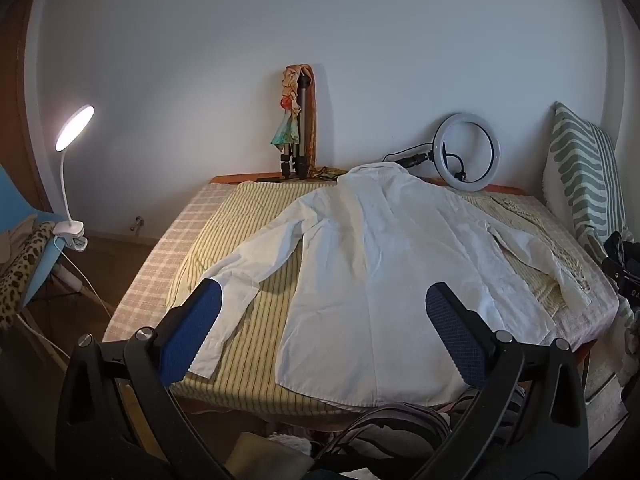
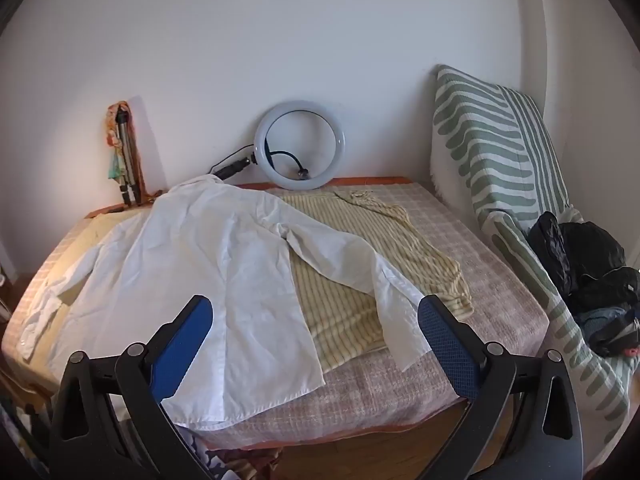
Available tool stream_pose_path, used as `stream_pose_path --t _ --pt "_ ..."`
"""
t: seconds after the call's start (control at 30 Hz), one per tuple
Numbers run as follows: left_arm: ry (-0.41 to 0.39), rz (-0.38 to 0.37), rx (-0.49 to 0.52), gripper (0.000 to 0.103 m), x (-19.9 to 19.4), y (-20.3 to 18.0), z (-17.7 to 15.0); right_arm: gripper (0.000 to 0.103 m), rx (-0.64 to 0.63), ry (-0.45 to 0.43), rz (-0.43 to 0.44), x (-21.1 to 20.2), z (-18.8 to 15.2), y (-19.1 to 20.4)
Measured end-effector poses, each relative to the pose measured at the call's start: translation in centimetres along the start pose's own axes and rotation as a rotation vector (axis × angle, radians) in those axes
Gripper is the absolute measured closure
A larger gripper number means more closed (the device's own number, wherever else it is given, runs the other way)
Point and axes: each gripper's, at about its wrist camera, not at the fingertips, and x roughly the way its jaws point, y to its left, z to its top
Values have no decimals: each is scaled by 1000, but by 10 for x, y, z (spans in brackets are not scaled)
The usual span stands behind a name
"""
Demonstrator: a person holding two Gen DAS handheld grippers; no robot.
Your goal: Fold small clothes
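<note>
White shirt point(image 1: 380, 280) spread flat on the bed point(image 2: 460, 240), unfolded.
Both hand-held grippers, left point(image 1: 324, 336) and right point(image 2: 316, 340), gape empty; a pinch might snag the striped cloth point(image 2: 360, 264) beneath.

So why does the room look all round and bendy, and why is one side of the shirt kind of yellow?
Both wrist views use fisheye lenses, so walls curve and corners go black. In the left wrist view the lit clip lamp glares white and warms the white shirt nearest it; in the right wrist view that glow only tints the shirt's far sleeve.
</note>
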Motion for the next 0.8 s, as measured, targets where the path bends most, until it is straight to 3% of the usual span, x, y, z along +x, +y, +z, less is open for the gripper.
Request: stream_pose_path --t 0.33,0.8 --pt "18 -6 -56 0 5 8 -10 1 -52 0 -18 -1 -4 9" --pt "-33 30 -27 0 -7 4 0 1 -62 12 -11 2 -5 14"
